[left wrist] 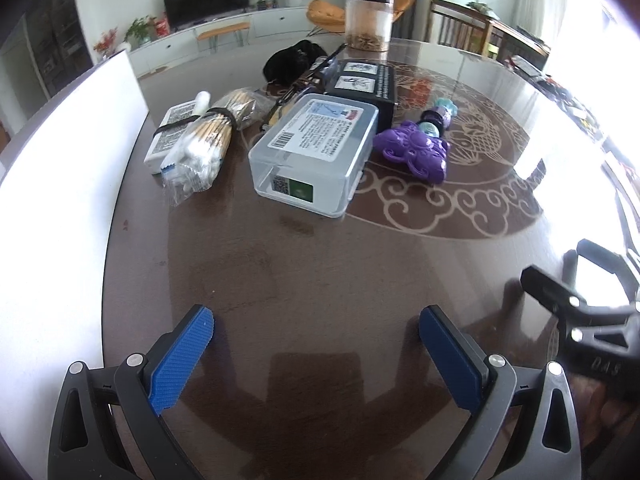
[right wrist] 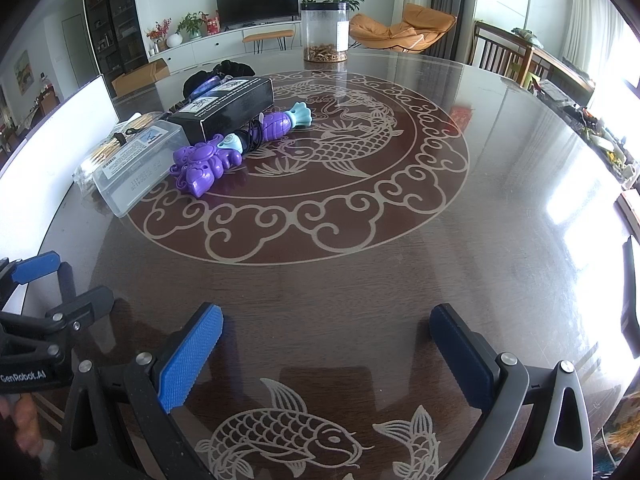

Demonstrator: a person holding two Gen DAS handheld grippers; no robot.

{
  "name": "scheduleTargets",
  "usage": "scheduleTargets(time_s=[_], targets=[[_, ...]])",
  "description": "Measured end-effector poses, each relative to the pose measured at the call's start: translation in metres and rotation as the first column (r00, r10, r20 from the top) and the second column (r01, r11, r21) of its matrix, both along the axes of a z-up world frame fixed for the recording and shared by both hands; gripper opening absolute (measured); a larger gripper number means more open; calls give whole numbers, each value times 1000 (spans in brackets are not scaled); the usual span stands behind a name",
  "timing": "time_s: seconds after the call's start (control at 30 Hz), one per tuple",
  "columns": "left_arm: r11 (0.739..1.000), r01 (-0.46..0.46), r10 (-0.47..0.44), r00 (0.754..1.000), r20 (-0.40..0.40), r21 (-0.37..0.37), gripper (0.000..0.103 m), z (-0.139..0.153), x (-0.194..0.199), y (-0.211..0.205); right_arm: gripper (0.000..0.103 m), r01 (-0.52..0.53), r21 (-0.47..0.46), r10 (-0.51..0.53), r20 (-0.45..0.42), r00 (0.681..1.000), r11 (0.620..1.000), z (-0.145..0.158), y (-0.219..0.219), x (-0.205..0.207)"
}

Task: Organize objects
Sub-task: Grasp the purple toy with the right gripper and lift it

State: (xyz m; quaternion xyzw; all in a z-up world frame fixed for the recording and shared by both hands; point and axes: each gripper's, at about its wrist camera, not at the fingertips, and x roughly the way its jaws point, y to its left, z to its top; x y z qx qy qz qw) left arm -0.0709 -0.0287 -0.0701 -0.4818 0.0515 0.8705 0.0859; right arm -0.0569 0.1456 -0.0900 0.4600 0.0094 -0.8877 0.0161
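A clear plastic box point(left wrist: 316, 152) with a label lies on the dark round table point(left wrist: 320, 272), also in the right wrist view point(right wrist: 132, 164). A purple toy point(left wrist: 416, 148) point(right wrist: 204, 164) lies to its right. A black box point(left wrist: 360, 84) point(right wrist: 228, 108) sits behind. A bag of cotton swabs point(left wrist: 200, 152), bundled sticks point(left wrist: 236, 108) and a white packet point(left wrist: 168, 132) lie left of the clear box. My left gripper point(left wrist: 316, 316) is open and empty, well short of the objects. My right gripper point(right wrist: 328, 316) is open and empty over bare table.
A white board point(left wrist: 60, 184) stands along the table's left edge. A clear jar point(left wrist: 368, 20) point(right wrist: 324, 32) stands at the far side. A black pouch point(left wrist: 292, 60) lies behind the boxes. Chairs point(right wrist: 504, 56) and clutter line the right rim.
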Motion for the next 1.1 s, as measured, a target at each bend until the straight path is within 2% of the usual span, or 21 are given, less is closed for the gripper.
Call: scheduleTargets(time_s=[0.07, 0.23, 0.4, 0.47, 0.53, 0.7, 0.77, 0.8, 0.87, 0.9, 0.93, 1.0, 1.1], targets=[[1000, 20, -20, 1000, -19, 3, 103, 0, 4, -1, 103, 5, -10, -4, 6, 1000, 1000, 1, 3, -1], [1000, 25, -24, 998, -52, 13, 103, -2, 11, -2, 103, 78, -190, -78, 8, 997, 979, 18, 29, -19], [1000, 15, -14, 998, -57, 13, 103, -1, 12, -3, 102, 45, -251, -42, 14, 999, 967, 43, 7, -91], [1000, 14, -14, 998, -58, 14, 103, -1, 12, -3, 91, 29, -257, -19, 42, 999, 966, 42, -10, -117], [1000, 14, -13, 998, -58, 14, 103, -1, 12, -3, 76, 22, -246, 0, 90, 996, 969, 33, -27, -141], [1000, 14, -13, 998, -58, 14, 103, -1, 12, -4, 76, -7, -166, 28, 129, 991, 986, 13, -57, -157], [1000, 14, -13, 998, -58, 13, 103, -1, 12, -4, 76, -45, -116, 59, 120, 991, 992, 10, -68, -157], [1000, 13, -12, 998, -58, 13, 103, -1, 12, -4, 73, -71, -88, 81, 116, 990, 994, 9, -73, -157], [1000, 13, -12, 998, -58, 13, 103, -1, 13, -4, 61, -101, -42, 105, 100, 990, 994, 7, -79, -154], [1000, 13, -12, 998, -58, 13, 103, -1, 13, -4, 50, -104, -15, 105, 88, 991, 994, 5, -81, -150], [1000, 13, -12, 998, -58, 13, 103, -1, 13, -4, 46, -105, 1, 104, 74, 992, 995, 4, -80, -147], [1000, 13, -12, 998, -58, 13, 103, -1, 13, -4, 42, -106, -6, 106, 56, 993, 994, 4, -70, -139], [1000, 13, -12, 998, -59, 13, 103, -1, 13, -4, 42, -107, -2, 107, 27, 994, 994, 3, -55, -120]])
